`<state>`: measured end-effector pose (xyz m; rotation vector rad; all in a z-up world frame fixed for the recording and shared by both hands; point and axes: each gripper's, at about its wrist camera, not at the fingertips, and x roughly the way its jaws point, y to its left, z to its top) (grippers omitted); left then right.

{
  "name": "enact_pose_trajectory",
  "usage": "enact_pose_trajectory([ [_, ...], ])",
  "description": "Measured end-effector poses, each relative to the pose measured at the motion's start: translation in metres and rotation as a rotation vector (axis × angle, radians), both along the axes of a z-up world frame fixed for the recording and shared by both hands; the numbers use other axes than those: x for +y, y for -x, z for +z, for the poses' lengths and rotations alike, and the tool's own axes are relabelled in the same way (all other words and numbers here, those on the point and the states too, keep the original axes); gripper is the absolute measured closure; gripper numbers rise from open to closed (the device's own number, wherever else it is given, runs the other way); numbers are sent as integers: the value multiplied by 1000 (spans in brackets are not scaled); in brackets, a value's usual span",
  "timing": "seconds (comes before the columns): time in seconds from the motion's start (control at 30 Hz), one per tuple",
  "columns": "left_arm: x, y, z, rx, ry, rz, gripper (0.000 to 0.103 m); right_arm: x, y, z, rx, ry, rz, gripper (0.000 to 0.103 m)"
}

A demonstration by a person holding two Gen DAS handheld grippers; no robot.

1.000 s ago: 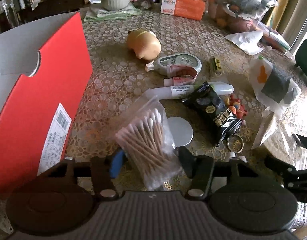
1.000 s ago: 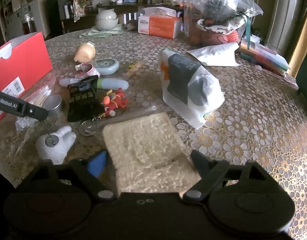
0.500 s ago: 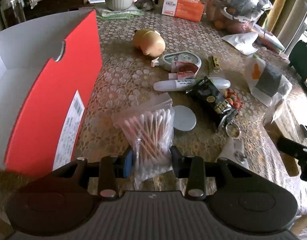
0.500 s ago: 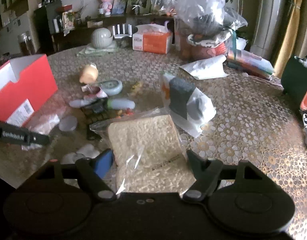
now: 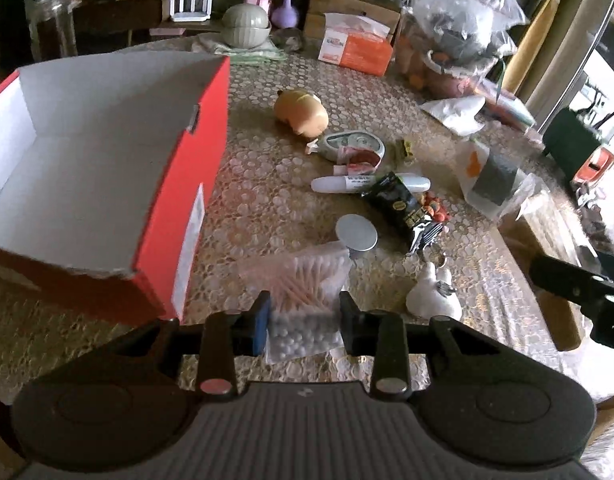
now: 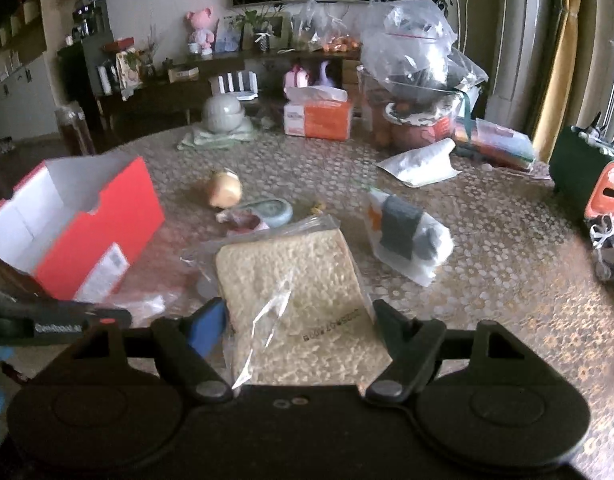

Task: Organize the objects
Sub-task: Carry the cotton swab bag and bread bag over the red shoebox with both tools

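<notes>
My left gripper [image 5: 303,322] is shut on a clear bag of cotton swabs [image 5: 307,284] and holds it above the table, just right of the open red shoe box [image 5: 107,168]. My right gripper [image 6: 299,320] is shut on a bag of sliced bread [image 6: 295,292], lifted over the table's middle; the red box [image 6: 79,232] lies to its left. Loose items on the lace tablecloth: a tan pig toy [image 5: 303,116], a white tube [image 5: 347,182], a black snack packet [image 5: 403,208], a round metal lid [image 5: 355,233], a white figurine [image 5: 433,298].
An orange tissue box [image 5: 355,46], a green lidded bowl [image 5: 246,26] and large plastic bags [image 5: 459,20] stand at the table's far side. A white pouch with a grey patch [image 6: 407,236] lies right of the bread. The other gripper [image 5: 579,286] shows at the right edge.
Both grippers have risen and pulled back with their bags. The left one closed on the cotton swabs and moved so the red box's open inside now shows.
</notes>
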<state>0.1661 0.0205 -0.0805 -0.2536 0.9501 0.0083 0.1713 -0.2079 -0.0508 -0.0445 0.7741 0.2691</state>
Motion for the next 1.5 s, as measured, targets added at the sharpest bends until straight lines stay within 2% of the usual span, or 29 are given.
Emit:
enact_pose_trajectory([
  [0.17,13,18,31,-84,24,-7,70,24,8,18,-6,14,10,25],
  [0.4,36,33,71,-199,-27,44,70,70,9,39,-23,24,32,25],
  [0.8,116,39,96,-247,-60,159,70,166,-14,57,-8,-39,127,25],
  [1.13,197,21,91,-201,-128,256,70,253,-42,43,26,-1,196,25],
  [1.27,223,8,82,-169,-157,255,70,279,-57,33,31,37,232,25],
  [1.5,249,-26,56,-84,-182,223,69,310,-86,4,93,95,263,25],
])
